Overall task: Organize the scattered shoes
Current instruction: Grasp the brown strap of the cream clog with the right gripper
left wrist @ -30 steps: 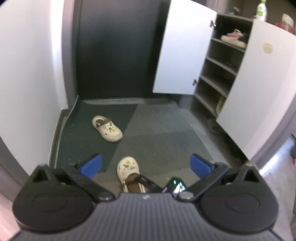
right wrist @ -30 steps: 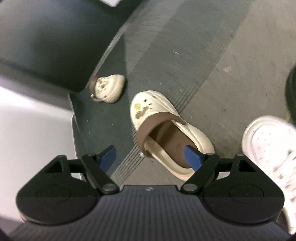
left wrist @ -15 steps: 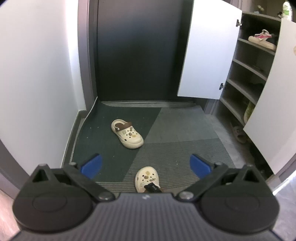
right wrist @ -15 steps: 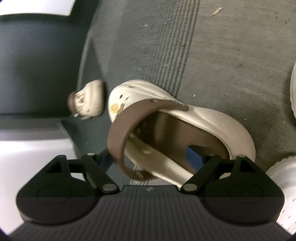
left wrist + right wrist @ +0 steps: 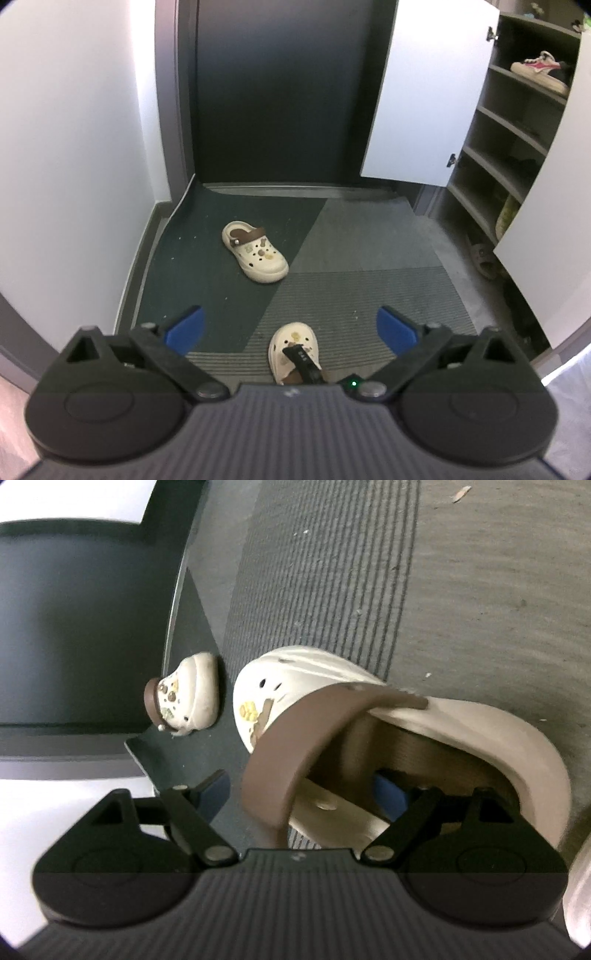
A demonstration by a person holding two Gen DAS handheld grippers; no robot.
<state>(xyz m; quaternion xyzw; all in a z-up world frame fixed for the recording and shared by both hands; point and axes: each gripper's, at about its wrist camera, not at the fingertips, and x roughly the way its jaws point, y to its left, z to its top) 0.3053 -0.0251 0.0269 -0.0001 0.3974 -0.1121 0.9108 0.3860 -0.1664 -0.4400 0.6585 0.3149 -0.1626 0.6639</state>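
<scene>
A: What is the right gripper [image 5: 301, 794] doing?

B: Its blue-padded fingers are spread wide around the near cream foam clog with a brown heel strap [image 5: 369, 731], low and centre-right in the right wrist view. One pad sits inside the shoe's opening, the other outside its left wall beside the raised strap. Whether either pad presses the wall, I cannot tell.

A: And the left gripper [image 5: 291, 328]?

B: Wide open too, holding nothing, hovering above the dark green and grey ribbed floor mat [image 5: 369, 258].

A: Where is the matching shoe?

B: The second cream clog with charms [image 5: 255, 251] lies on the mat's dark part, centre-left of the left wrist view, well apart from the first. On the right edge stands an open white-doored shoe cabinet [image 5: 517, 155], a pink and white sneaker [image 5: 539, 70] on an upper shelf.
</scene>
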